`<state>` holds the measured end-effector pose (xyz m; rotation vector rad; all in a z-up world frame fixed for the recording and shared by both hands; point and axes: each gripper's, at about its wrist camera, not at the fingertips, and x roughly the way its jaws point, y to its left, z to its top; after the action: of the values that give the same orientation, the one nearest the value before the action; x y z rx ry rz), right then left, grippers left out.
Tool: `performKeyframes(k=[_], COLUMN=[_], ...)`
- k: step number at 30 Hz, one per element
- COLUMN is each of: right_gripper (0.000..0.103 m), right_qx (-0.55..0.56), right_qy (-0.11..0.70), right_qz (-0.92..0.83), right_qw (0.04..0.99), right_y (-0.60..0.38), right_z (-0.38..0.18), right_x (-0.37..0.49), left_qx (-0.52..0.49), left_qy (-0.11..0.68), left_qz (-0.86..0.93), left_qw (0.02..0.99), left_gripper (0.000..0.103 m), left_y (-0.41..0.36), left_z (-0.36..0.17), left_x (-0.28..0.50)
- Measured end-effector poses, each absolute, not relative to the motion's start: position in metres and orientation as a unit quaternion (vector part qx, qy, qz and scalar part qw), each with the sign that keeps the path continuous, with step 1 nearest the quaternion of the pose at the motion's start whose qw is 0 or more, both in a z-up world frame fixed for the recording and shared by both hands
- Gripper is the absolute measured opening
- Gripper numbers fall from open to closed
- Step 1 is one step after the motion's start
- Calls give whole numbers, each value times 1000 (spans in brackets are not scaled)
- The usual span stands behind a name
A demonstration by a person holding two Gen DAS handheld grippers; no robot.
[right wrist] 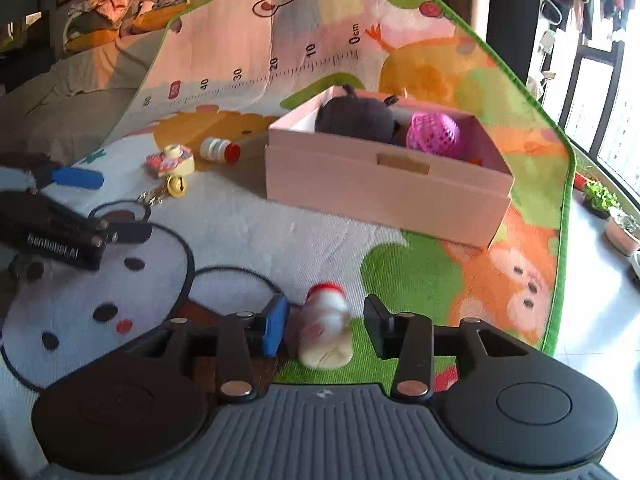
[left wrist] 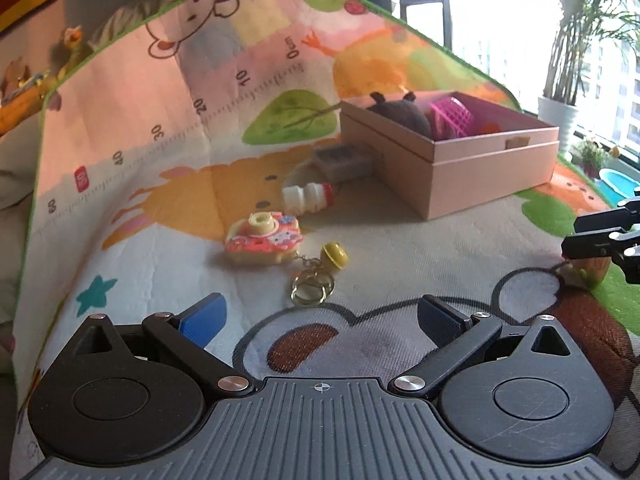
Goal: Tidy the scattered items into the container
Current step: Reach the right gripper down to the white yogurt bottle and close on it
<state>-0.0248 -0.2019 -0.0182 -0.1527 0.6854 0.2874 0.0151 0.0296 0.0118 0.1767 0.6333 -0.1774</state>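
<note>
Two ribbed white bottles (right wrist: 326,330) (left wrist: 307,197) | woven mat (right wrist: 260,236) | smooth pink box (right wrist: 384,188)

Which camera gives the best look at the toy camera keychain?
The left wrist view: the toy camera keychain lies near centre, with chain, rings and yellow bell visible. The right wrist view shows it small and far off at upper left.

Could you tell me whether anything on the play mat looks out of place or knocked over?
Yes. Two small white bottles with red caps lie tipped on their sides: one between the right gripper's open fingers, another beside the pink box. A toy camera keychain also lies loose on the mat.
</note>
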Motion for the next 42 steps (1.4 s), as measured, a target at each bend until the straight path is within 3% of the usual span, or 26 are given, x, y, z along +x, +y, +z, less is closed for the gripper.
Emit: performKeyframes(k=[3, 15, 23, 25, 28, 29, 30, 35, 42], right_gripper=[36, 37, 47, 54, 57, 57, 58, 63, 67], right_qx=[-59, -6, 8, 9, 12, 12, 13, 19, 19], right_qy=[327, 325, 325, 325, 327, 327, 327, 328, 328], right_qz=[141, 127, 124, 123, 120, 120, 119, 117, 116], right_qw=[932, 937, 938, 937, 937, 937, 937, 937, 937], right_y=[-207, -220, -224, -224, -225, -225, -225, -227, -227], right_z=[-21, -22, -22, -22, -22, -22, -22, -21, -21], right_x=[-31, -27, -26, -25, -23, -24, -23, -22, -22], left_qx=[88, 114, 86, 85, 82, 87, 92, 75, 55], left_qy=[315, 281, 307, 306, 311, 312, 312, 318, 315], left_qz=[-80, -40, -25, -26, -35, -39, -42, -51, -152], left_qw=[941, 952, 947, 948, 946, 945, 945, 944, 935], left_gripper=[103, 103, 103, 102, 95, 84, 81, 74, 74], left_y=[30, 42, 45, 44, 41, 38, 36, 33, 12], left_z=[11, 18, 9, 10, 9, 8, 7, 10, 26], left_x=[16, 72, 99, 98, 96, 95, 93, 91, 41])
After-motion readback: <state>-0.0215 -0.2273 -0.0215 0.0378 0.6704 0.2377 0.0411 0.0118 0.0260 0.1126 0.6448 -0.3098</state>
